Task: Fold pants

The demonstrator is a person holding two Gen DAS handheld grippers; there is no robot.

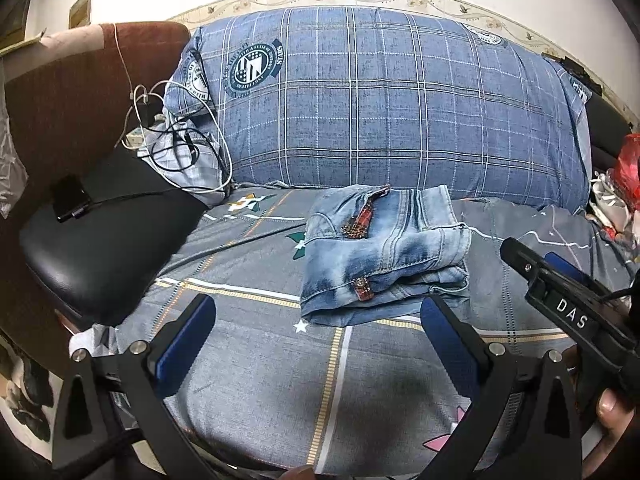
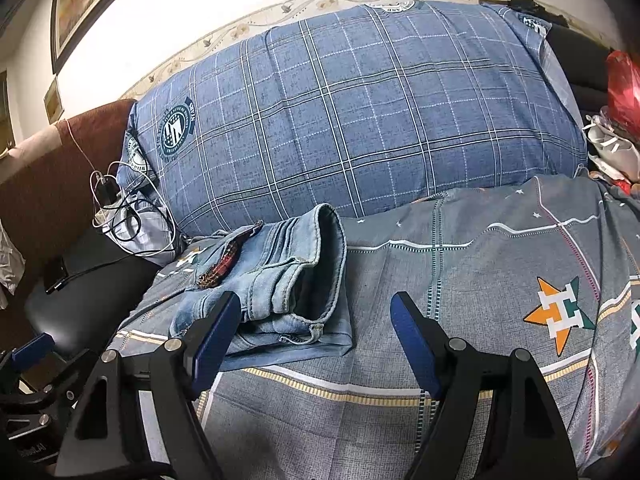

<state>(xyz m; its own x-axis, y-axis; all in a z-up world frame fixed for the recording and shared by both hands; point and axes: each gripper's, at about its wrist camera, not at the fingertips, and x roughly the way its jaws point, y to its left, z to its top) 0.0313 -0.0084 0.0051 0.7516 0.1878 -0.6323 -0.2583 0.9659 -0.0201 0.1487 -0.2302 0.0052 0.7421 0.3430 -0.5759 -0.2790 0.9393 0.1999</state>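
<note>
Folded jeans (image 1: 380, 252) lying on a bed sheet (image 1: 280, 380), seen from both wrist cameras. The light-washed denim forms a compact, several-layer bundle near the middle of the bed, just in front of a large blue plaid pillow (image 1: 380, 100); a red-trimmed pocket zip faces up, and the hem and waistband edges stack along the bundle's right side. The left hand-held gripper (image 1: 316, 316) hangs before the near edge of the bundle with its fingers spread apart and nothing between them. The right hand-held gripper (image 2: 316, 320) is likewise spread and empty, its left finger overlapping the bundle's near corner in view; whether it touches the cloth cannot be told. A tangle of charging cables (image 1: 176, 140) lies at the pillow's left end, beside a black cushion (image 1: 108, 240), well apart from the denim.

Judged from the bundle's shape, the folding appears essentially complete, with the final fold laid. The next move likely calls only for drawing both tools clear without snagging the loose edges, or pressing the top layer flat if it springs up.
</note>
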